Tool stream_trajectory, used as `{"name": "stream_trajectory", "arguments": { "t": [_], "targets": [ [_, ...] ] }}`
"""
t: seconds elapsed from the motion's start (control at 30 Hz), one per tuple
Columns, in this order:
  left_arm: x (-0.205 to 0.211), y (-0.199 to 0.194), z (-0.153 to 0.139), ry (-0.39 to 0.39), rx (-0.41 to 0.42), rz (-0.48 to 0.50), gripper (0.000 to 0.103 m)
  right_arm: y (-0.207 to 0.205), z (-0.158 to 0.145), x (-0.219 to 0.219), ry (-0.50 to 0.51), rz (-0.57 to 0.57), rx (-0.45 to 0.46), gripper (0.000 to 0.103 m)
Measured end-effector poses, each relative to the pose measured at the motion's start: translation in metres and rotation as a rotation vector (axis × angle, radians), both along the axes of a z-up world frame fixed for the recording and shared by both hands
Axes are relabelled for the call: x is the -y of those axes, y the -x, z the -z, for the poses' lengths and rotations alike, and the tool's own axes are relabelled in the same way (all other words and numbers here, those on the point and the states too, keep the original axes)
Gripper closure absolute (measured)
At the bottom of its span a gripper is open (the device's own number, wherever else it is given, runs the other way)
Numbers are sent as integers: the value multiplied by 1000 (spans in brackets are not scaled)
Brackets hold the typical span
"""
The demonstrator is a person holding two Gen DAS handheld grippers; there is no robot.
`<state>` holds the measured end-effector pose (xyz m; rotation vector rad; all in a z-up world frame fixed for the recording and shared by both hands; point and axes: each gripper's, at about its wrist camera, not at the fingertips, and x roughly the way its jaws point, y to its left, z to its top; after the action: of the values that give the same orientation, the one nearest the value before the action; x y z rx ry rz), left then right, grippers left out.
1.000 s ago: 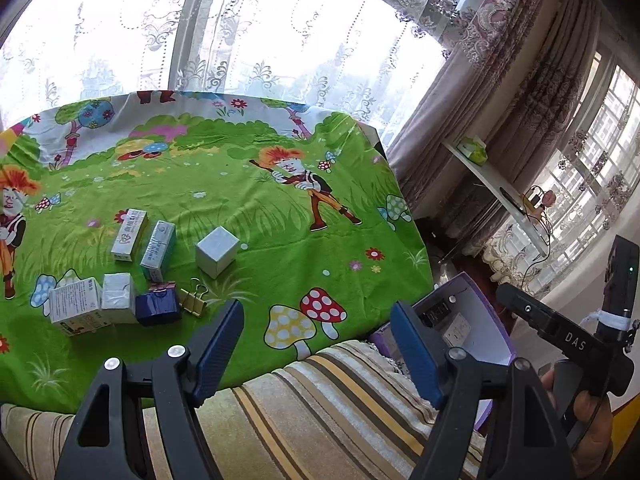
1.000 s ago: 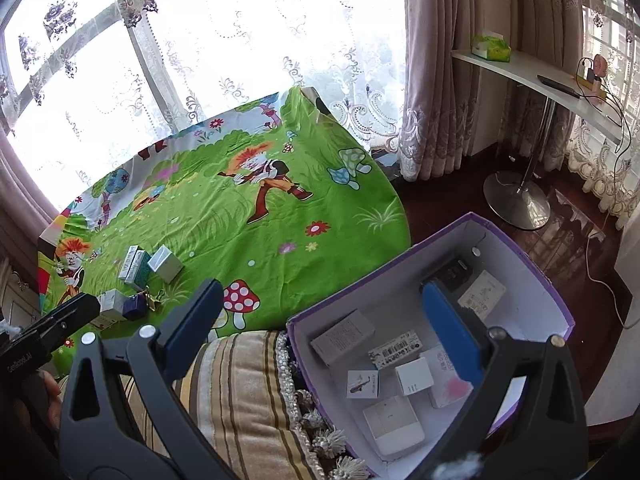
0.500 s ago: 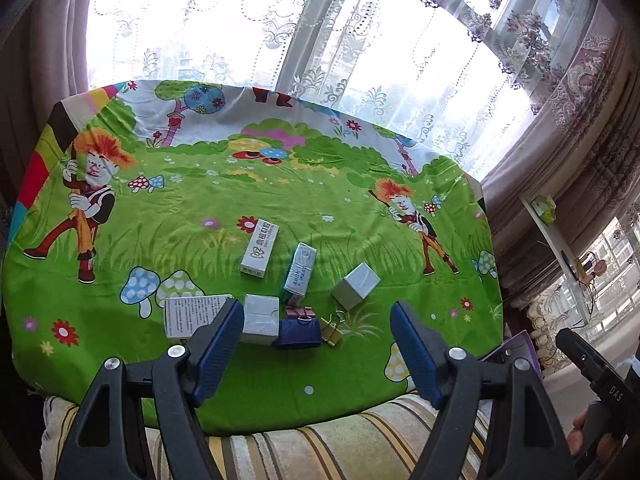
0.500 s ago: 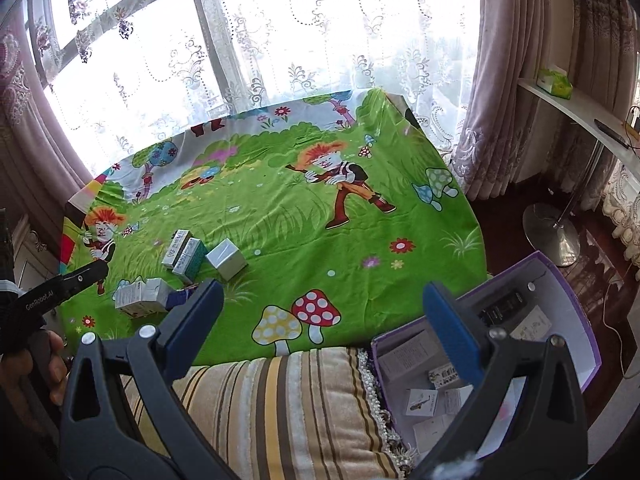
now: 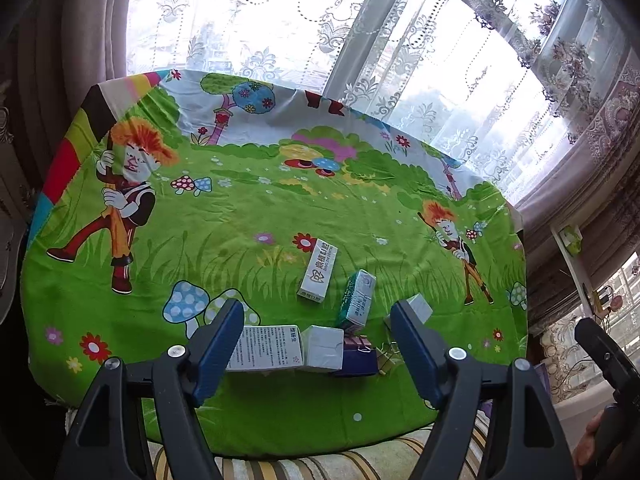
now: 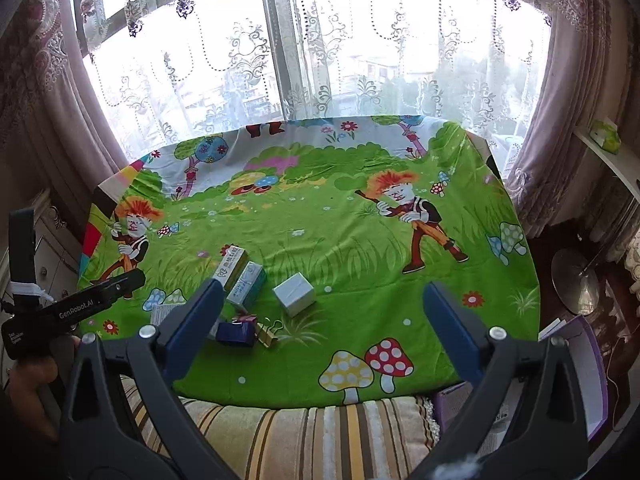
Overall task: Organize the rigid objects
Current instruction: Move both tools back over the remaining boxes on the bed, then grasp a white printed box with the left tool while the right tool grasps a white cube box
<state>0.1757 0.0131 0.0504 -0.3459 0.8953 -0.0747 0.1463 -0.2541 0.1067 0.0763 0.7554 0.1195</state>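
Observation:
Several small boxes lie in a cluster on the green cartoon cloth (image 5: 260, 216). A white text box (image 5: 270, 348), a white box (image 5: 322, 348), a dark blue box (image 5: 358, 356), a teal carton (image 5: 357, 300), a long white carton (image 5: 318, 272) and a grey cube (image 5: 418, 306) show in the left wrist view. My left gripper (image 5: 318, 350) is open and empty, hovering near the front boxes. My right gripper (image 6: 320, 330) is open and empty above the cloth's front edge, with the grey cube (image 6: 294, 294), the teal carton (image 6: 248, 286) and the blue box (image 6: 237, 333) ahead of it.
A gold binder clip (image 6: 267, 333) lies beside the blue box. A purple storage box (image 6: 582, 376) with items sits low at the right, off the table. A striped cushion edge (image 6: 304, 432) runs along the front. Curtains and a window stand behind; a white shelf (image 6: 608, 156) is at right.
Both grippers have swung left, from the purple box toward the table. The left one now faces the cluster of boxes closely. Both stay open and empty.

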Motion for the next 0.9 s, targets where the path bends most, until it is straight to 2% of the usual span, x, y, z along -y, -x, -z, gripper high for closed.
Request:
{"name": "stream_trajectory", "arguments": {
  "t": [0.17, 0.37, 0.53, 0.7, 0.9],
  "targets": [
    [-16, -13, 20, 4, -45, -49, 27, -23, 18, -21, -5, -11, -23, 2],
    [-24, -23, 51, 10, -110, -77, 27, -41, 58, -36, 1, -18, -92, 2],
    [-21, -28, 71, -19, -155, -69, 20, -47, 89, -41, 0, -28, -156, 2],
    [-13, -30, 84, -39, -193, -48, 19, -46, 114, -51, 16, -54, -208, 2],
    [-7, -35, 94, -72, -222, -46, 18, -45, 119, -54, 30, -66, -208, 2]
  ]
}}
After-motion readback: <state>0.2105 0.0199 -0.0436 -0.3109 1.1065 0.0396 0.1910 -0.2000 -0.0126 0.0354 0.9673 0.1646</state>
